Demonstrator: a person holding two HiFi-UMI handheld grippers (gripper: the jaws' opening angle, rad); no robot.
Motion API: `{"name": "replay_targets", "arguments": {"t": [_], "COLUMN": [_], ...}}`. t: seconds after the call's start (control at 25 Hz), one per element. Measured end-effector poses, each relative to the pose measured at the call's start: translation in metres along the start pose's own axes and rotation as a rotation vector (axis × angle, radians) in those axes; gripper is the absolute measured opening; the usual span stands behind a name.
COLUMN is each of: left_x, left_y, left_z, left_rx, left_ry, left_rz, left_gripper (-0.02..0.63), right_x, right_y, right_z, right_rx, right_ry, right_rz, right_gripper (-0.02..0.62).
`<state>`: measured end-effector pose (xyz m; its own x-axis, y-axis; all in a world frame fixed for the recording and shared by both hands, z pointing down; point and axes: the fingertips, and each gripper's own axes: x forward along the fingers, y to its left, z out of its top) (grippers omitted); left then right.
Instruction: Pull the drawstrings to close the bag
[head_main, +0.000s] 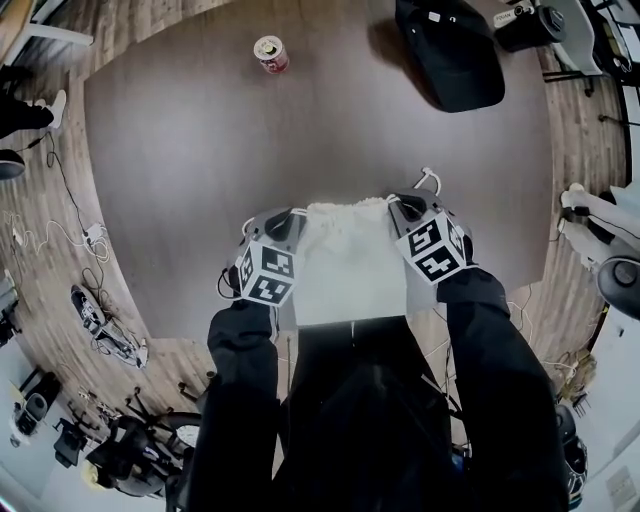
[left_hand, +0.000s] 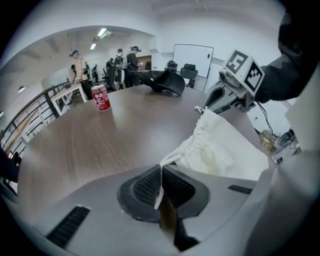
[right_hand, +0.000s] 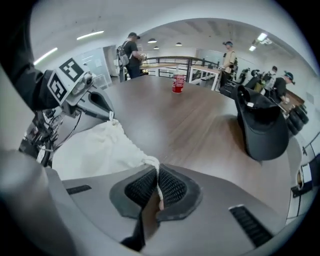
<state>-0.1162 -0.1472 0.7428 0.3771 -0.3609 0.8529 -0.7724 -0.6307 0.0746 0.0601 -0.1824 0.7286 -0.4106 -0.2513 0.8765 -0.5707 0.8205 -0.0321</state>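
On the table's near edge: a white bag (head_main: 345, 262) lay flat on the brown table (head_main: 200, 150), its gathered mouth turned away from the person.
Left gripper (left_hand: 161, 173): its jaws were together, clamped on the left drawstring (left_hand: 168, 158) where the cord left the bag's puckered corner.
Right gripper (right_hand: 156, 183): its jaws were together as well, pinching the right drawstring (right_hand: 151, 161) at the opposite corner.
Placement of the grippers: in the head view the left gripper (head_main: 295, 220) and the right gripper (head_main: 402, 207) sat at the two ends of the bag's mouth, with the bag between them, both pointing down and away from the person.
Bag's mouth: already bunched into folds along the top hem, seen in both gripper views (left_hand: 202, 134) (right_hand: 122, 137).
Arms: dark sleeves (head_main: 240, 400) led back to the person.
Far side of the table: a red can (head_main: 270, 53) stood upright, well apart from the bag; a black item (head_main: 455, 52) lay to its right.
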Motion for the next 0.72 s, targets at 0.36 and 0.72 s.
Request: {"name": "replay_targets", "arguments": {"t": [0.36,0.72], "left_x": [-0.051,-0.128], "left_y": [0.013,0.026], "left_z": [0.027,0.061], "left_rx": [-0.352,-0.616], "left_ry": [-0.097,-0.28], "left_rz": [0.159,0.305], "left_gripper": [0.034,0.034], "right_x": [-0.06,-0.123], "right_y": [-0.006,-0.007], "right_z": [0.02,0.042], "right_rx": [0.256,0.366], "right_ry": [-0.126,-0.221], "right_rz": [-0.125,-0.251], "right_gripper": [0.026,0.026]}}
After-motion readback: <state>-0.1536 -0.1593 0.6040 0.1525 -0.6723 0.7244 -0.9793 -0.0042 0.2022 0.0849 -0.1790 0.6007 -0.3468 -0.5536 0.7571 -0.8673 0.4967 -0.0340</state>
